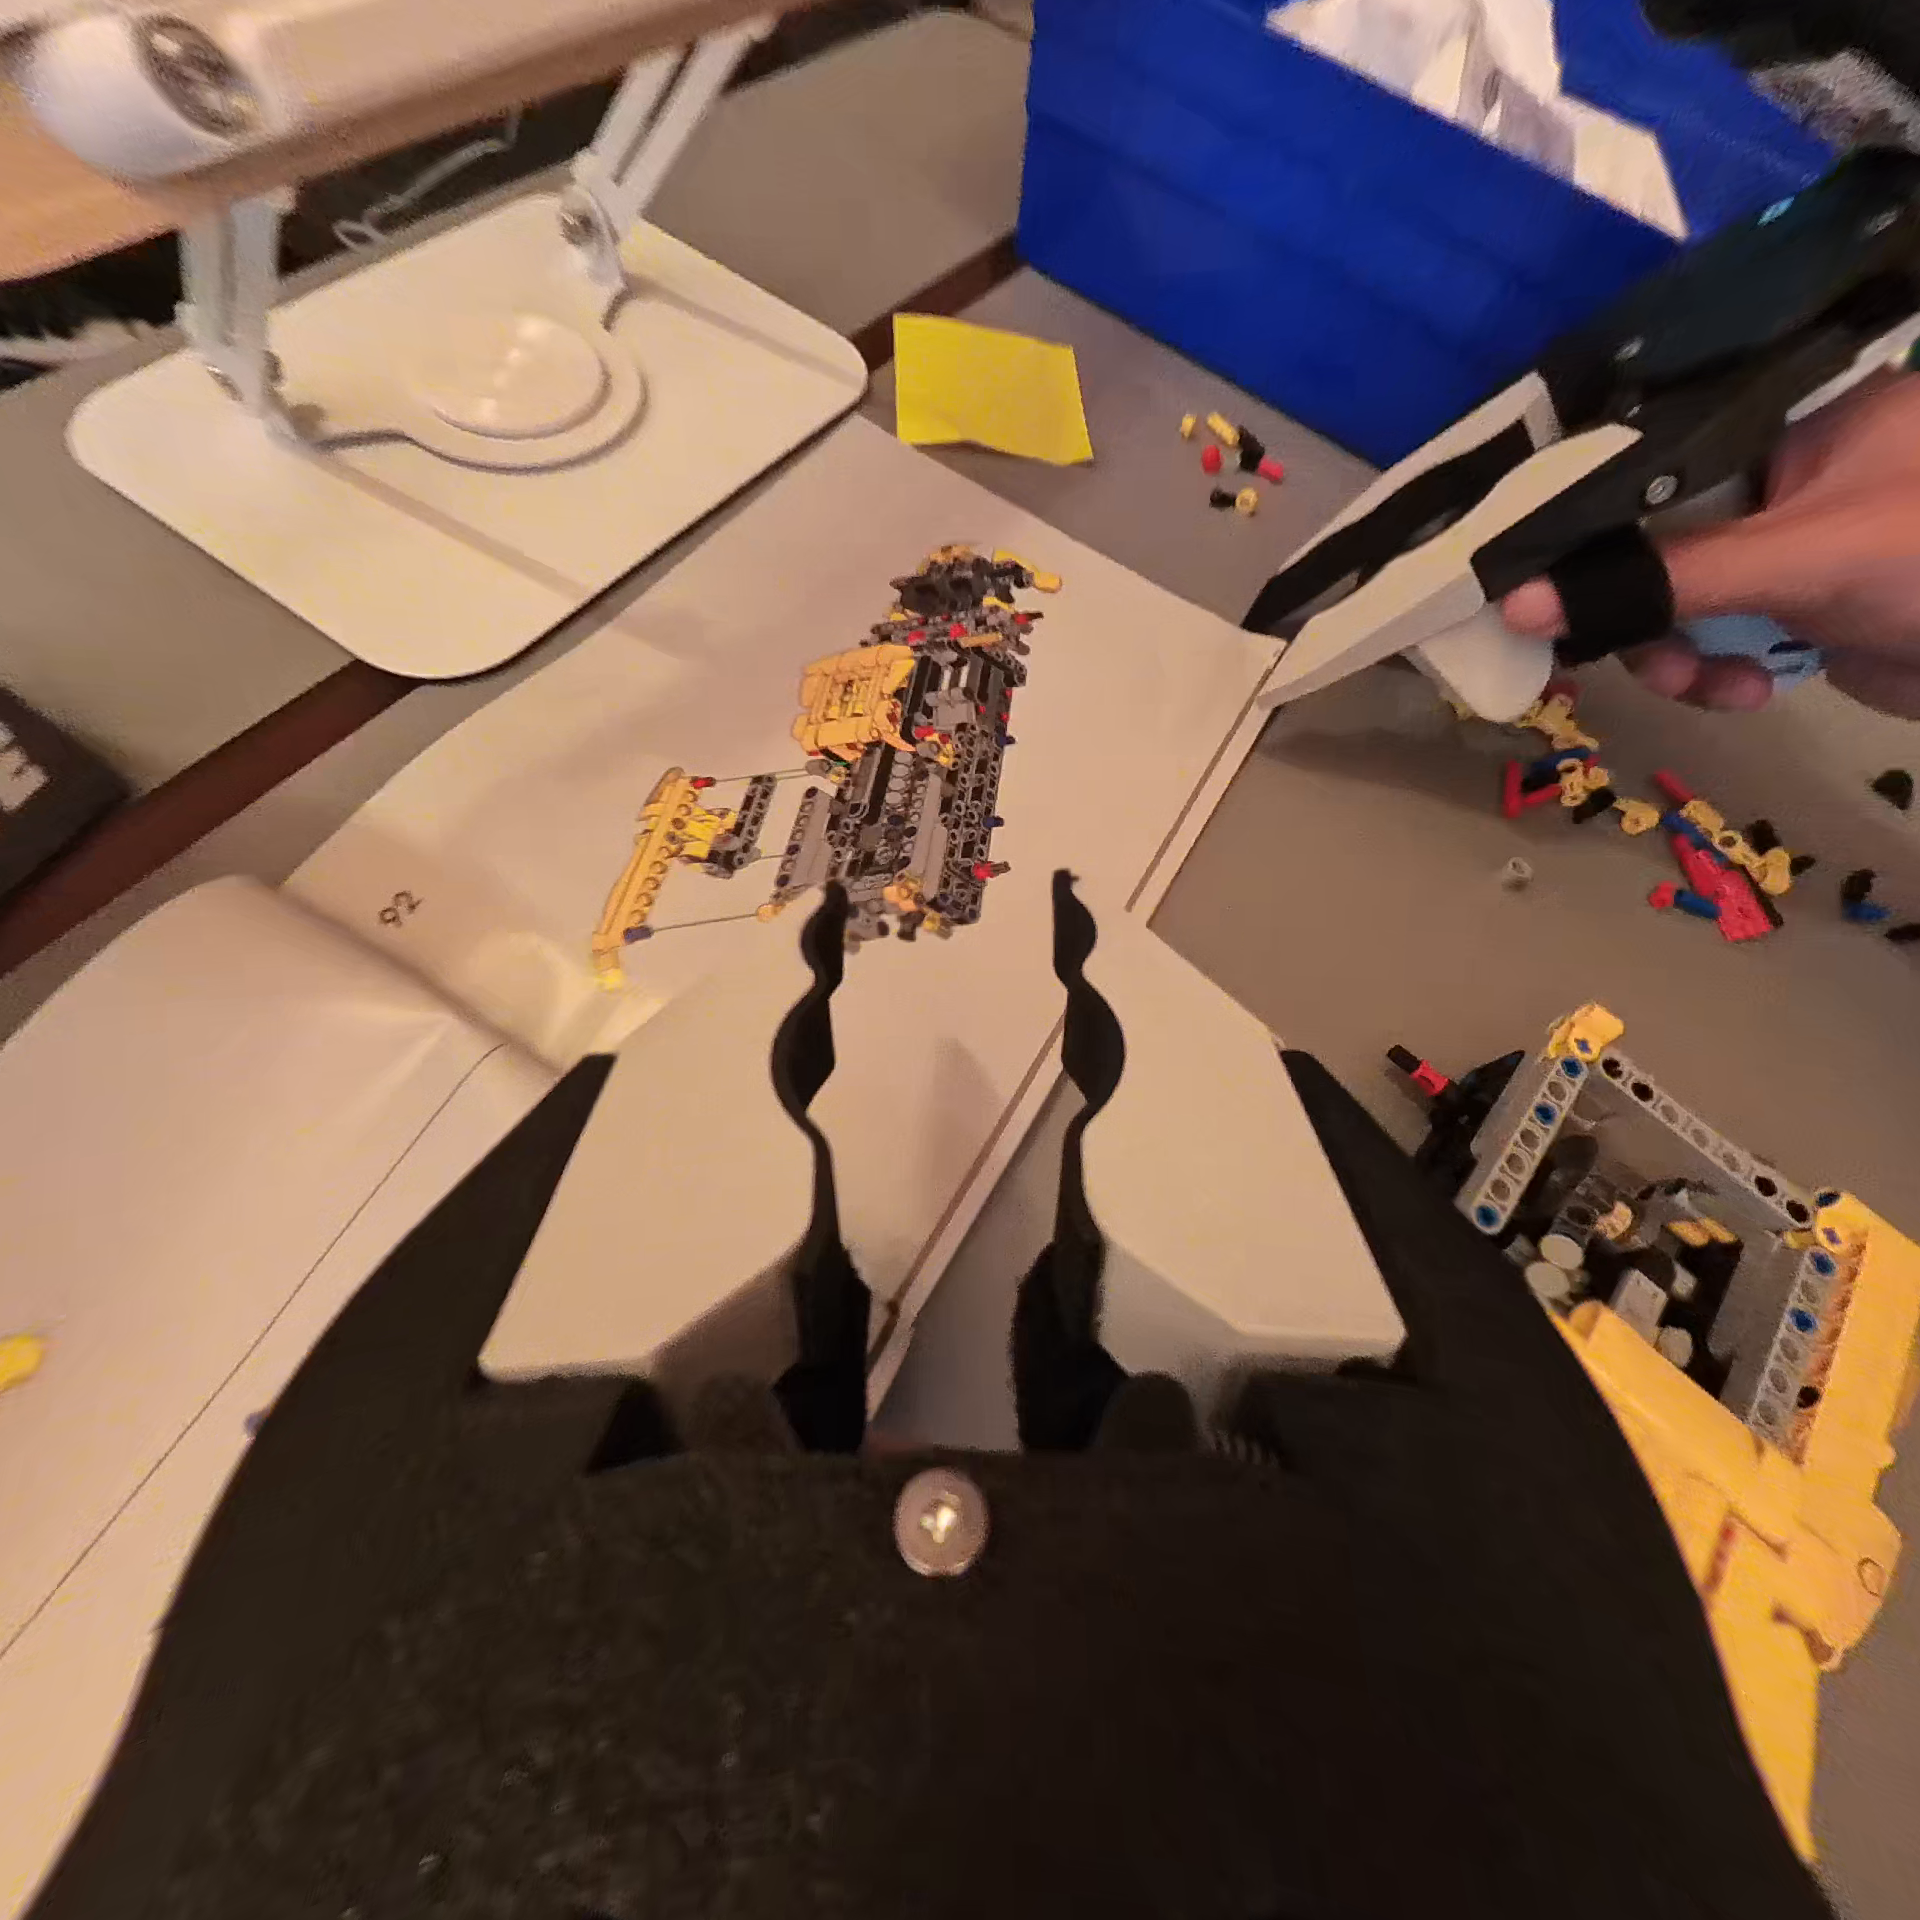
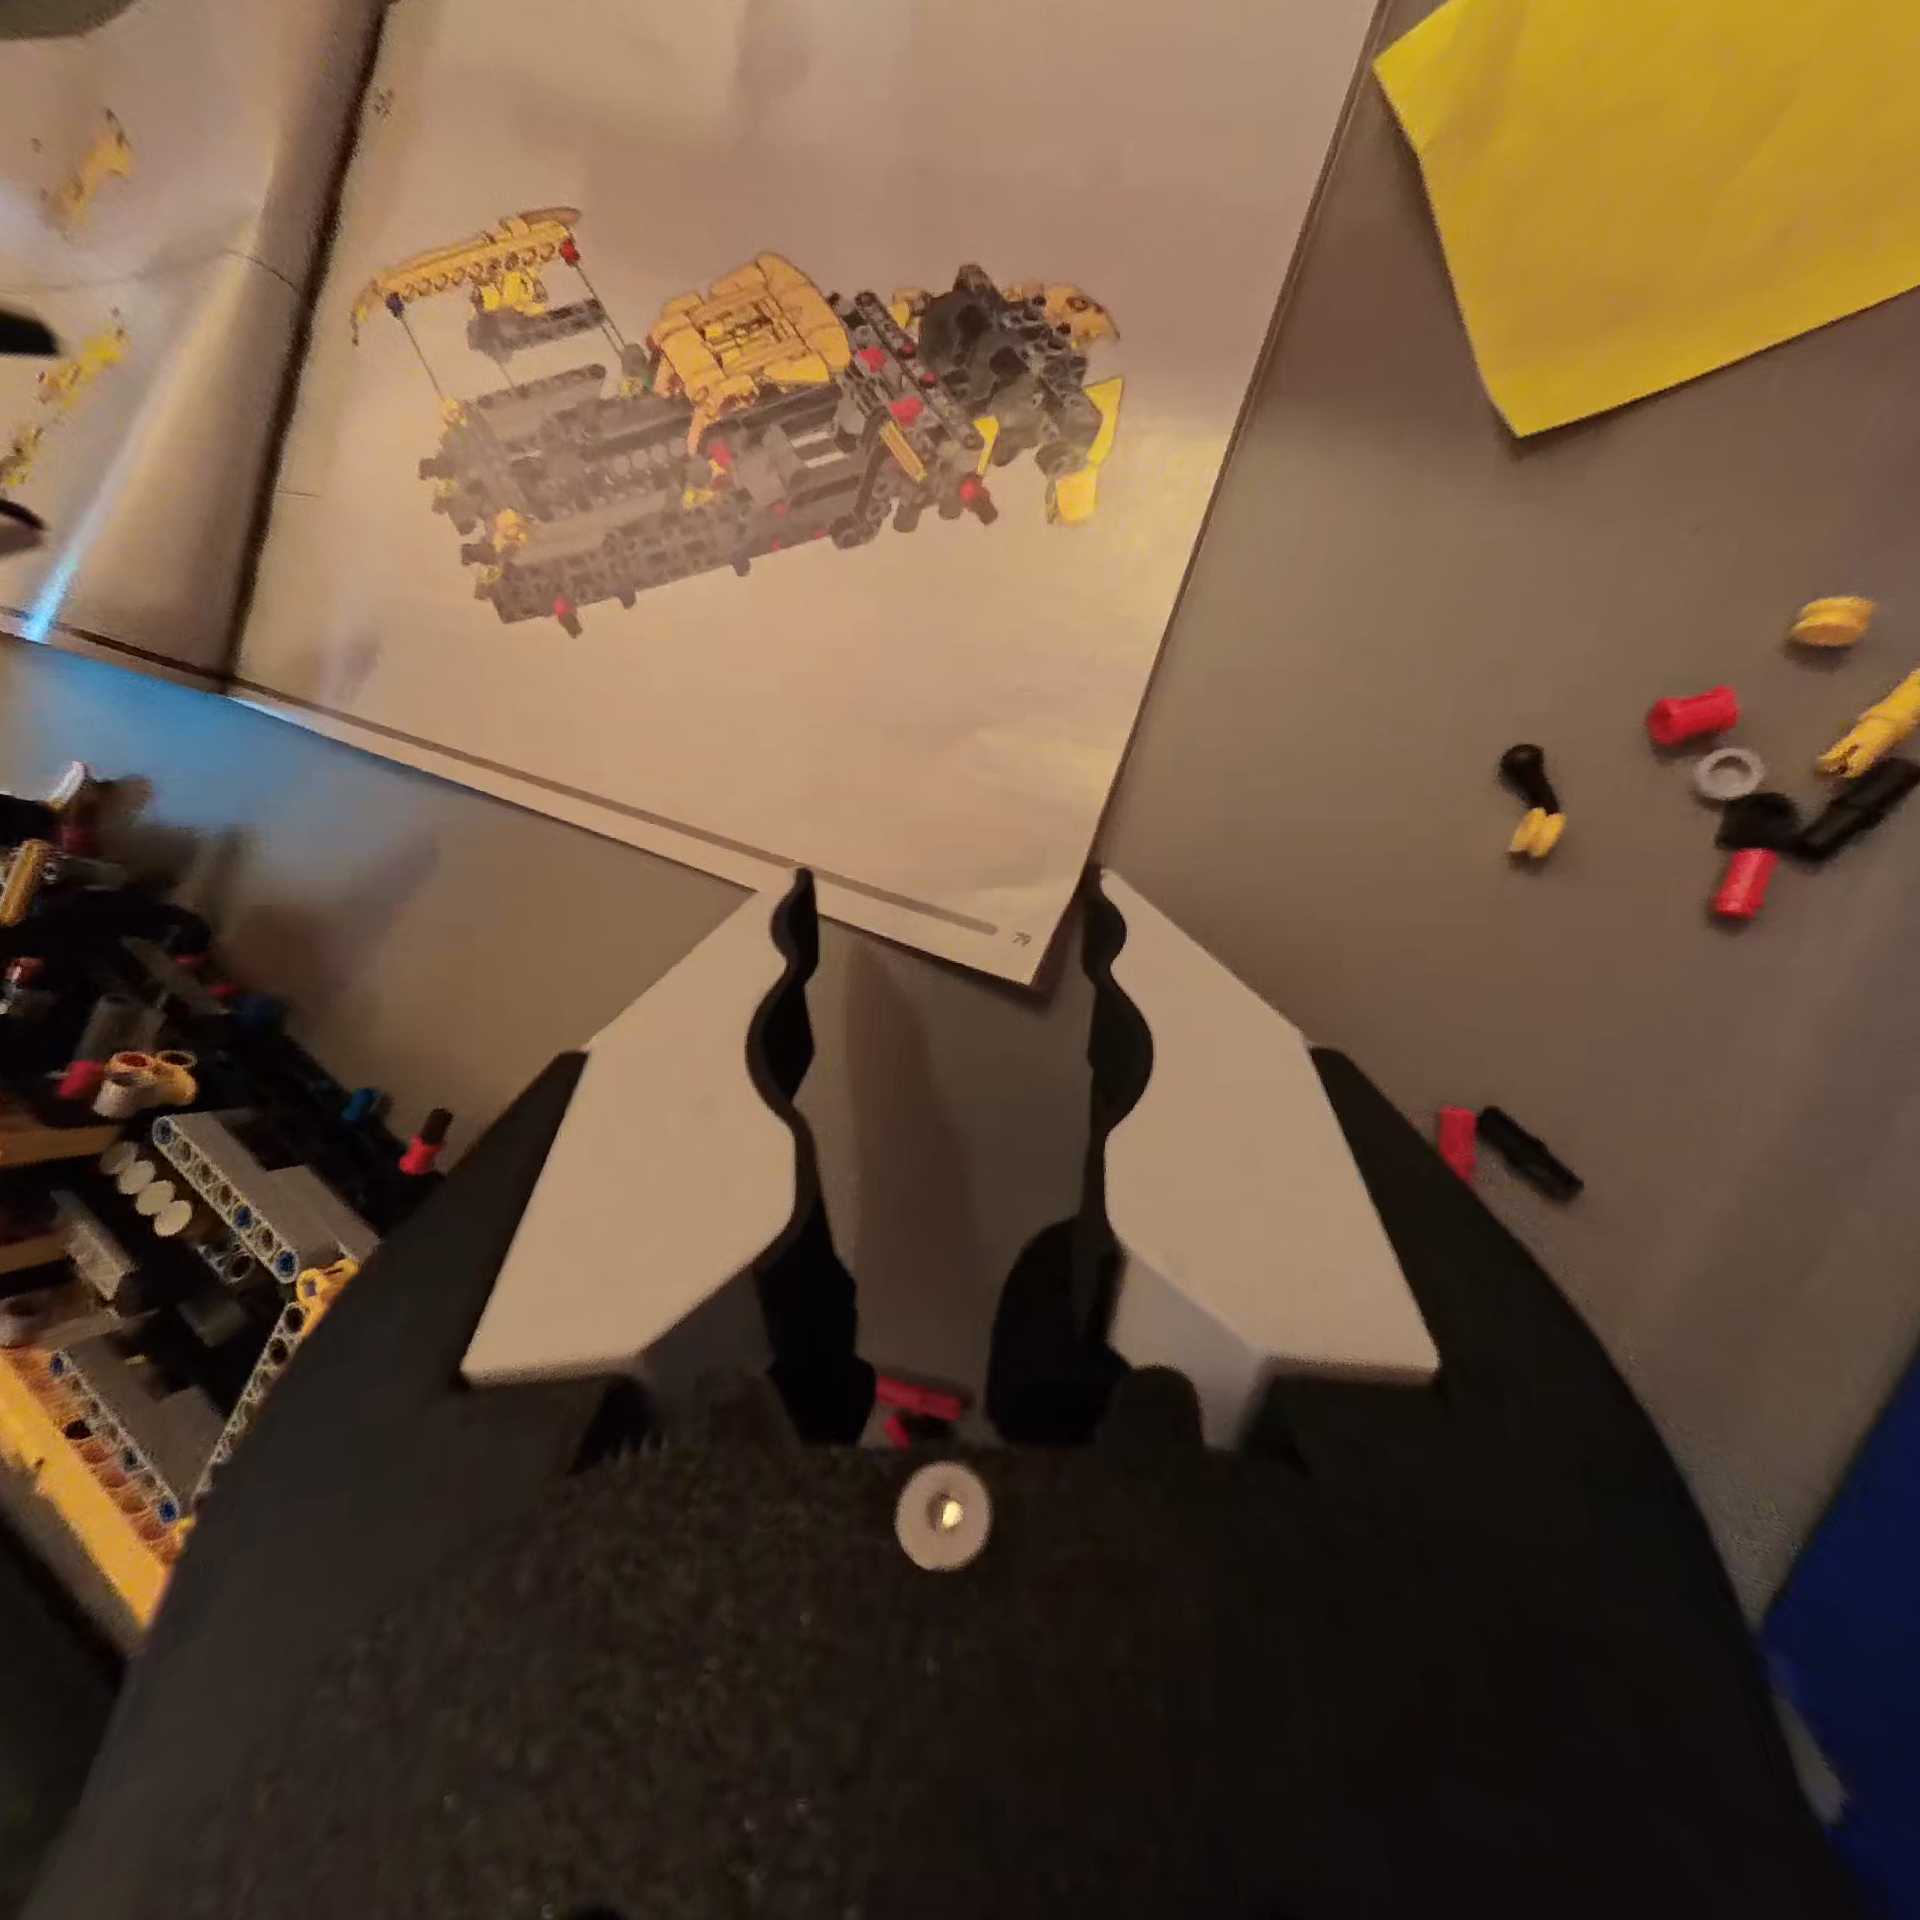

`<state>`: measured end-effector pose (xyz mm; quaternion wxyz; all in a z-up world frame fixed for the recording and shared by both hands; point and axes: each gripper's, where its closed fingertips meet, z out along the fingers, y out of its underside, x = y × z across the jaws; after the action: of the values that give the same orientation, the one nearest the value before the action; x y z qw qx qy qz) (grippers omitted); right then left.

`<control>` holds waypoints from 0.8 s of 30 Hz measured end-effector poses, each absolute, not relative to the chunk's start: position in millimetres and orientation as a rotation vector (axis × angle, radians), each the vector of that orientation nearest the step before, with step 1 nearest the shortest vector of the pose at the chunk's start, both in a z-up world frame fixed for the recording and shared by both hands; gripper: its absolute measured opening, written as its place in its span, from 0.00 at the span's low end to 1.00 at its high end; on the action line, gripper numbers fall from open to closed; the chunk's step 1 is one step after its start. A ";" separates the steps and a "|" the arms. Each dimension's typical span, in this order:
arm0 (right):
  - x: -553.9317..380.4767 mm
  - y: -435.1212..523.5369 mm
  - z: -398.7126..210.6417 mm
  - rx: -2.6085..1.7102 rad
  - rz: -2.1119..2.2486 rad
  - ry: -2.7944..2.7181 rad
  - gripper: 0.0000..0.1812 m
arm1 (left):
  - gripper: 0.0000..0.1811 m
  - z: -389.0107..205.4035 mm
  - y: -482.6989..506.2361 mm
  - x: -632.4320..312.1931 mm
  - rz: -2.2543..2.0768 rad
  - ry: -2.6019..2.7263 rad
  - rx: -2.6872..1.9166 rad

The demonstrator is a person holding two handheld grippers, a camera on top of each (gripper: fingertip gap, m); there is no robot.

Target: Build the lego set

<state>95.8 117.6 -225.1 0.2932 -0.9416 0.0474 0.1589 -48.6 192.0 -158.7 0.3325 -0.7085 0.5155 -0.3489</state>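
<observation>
The open instruction booklet point(image 1: 727, 727) lies mid-table, with the part-built yellow-and-grey lego model point(image 1: 1683, 1299) near right of it. Left gripper point(image 1: 951, 894) and right gripper point(image 2: 940, 894) both hover wide apart, empty, over the booklet's near edge. Loose pins point(image 2: 1756, 790) lie scattered far right.

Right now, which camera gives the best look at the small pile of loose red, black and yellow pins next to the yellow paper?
The right wrist view: the loose pins lie close and sharp, each piece distinct on the grey table. The left wrist view shows them only far off as tiny specks beside the yellow paper.
</observation>
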 end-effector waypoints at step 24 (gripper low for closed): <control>96.1 124.8 -185.9 -2.192 0.891 0.415 0.23 | 0.30 -214.7 121.5 92.1 -0.776 2.035 -1.488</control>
<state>96.1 124.8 -185.9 0.3615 -0.8508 0.1609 0.3458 92.1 121.5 -214.7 0.2493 -0.5464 0.7471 -0.2847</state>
